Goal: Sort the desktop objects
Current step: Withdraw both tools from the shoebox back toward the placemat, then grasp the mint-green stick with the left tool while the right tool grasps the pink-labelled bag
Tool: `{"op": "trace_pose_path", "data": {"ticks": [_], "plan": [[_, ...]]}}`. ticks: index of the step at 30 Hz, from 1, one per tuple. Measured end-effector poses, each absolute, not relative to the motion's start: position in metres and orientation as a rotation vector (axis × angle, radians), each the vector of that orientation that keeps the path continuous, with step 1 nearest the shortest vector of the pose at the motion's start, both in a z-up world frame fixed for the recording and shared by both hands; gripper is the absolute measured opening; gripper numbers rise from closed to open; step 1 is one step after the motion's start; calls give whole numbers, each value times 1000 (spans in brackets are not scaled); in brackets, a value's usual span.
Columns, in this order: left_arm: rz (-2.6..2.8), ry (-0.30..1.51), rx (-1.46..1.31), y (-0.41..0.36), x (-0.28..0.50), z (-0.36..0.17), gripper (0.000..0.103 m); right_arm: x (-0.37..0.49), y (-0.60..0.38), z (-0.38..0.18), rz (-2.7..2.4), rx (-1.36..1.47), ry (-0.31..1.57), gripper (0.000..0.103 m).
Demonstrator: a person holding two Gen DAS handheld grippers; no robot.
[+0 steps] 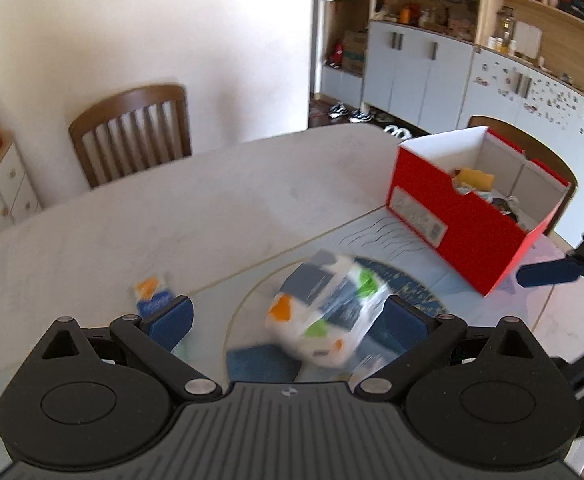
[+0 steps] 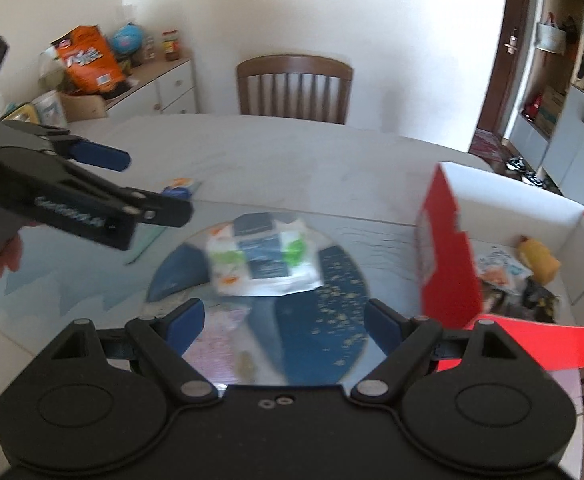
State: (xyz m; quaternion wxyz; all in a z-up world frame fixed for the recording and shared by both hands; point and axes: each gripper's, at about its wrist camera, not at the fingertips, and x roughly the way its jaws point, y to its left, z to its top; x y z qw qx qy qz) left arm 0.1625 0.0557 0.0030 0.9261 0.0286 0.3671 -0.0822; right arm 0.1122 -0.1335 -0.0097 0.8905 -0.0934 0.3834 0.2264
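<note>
Both grippers hang above the round glass turntable (image 2: 332, 280) — left gripper (image 1: 288, 320) and right gripper (image 2: 284, 320) tilted downward, jaws spread wide, nothing between them.

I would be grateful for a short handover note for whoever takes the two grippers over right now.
Left gripper: open, empty, above the clear plastic multipack of white packets.
Right gripper: open, empty, short of that multipack.
The multipack lies on the round blue glass disc; a small orange-and-blue sachet lies apart on the white table.
Done: the red cardboard box already holds several items.
Left: multipack and sachet.
</note>
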Motion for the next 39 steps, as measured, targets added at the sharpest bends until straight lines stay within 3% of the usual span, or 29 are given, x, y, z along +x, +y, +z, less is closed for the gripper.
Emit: {"op": "trace_pose_path", "data": {"ticks": [22,34,37,39], "plan": [[-26,818,45,122,167,-85,101,113,-81,-60,500,-241,869,86],[-37,821,33,124,176,-105,93,121,-67,-81,521,-264,932,82],[-43,833,23,124,178,-109,80,123,-67,-84,527,-265,945,81],[-39,829,33,123,179,-110,77,123,-67,-85,527,-275,949,81]]}}
